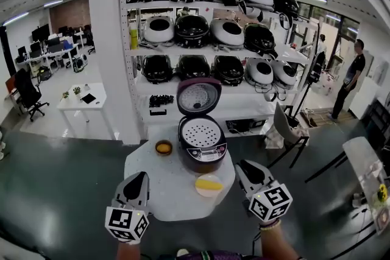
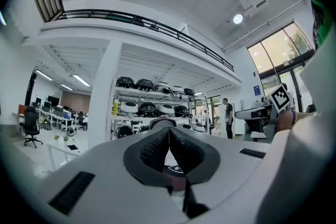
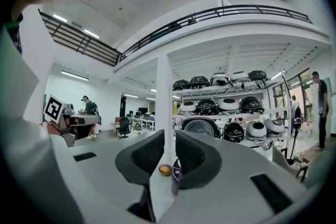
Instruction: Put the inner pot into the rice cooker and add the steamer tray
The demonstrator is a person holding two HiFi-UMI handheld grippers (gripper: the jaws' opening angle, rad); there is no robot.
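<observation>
The dark rice cooker (image 1: 203,152) stands on the white round table (image 1: 159,192) with its lid (image 1: 198,96) raised. A white perforated steamer tray (image 1: 201,133) lies in its mouth, and the inner pot under it is hidden. My left gripper (image 1: 141,178) hovers over the table's near left, jaws pressed together and empty (image 2: 169,131). My right gripper (image 1: 243,166) hangs at the table's near right; a narrow gap shows between its jaws (image 3: 169,140) with nothing in it. Both grippers sit well short of the cooker, whose lid (image 3: 199,127) shows past the right jaws.
A small orange bowl (image 1: 163,147) sits left of the cooker, and a plate with a yellow item (image 1: 208,184) lies in front of it. Behind stand a white pillar (image 1: 111,39) and shelves of rice cookers (image 1: 213,33). A person (image 1: 348,79) stands at far right.
</observation>
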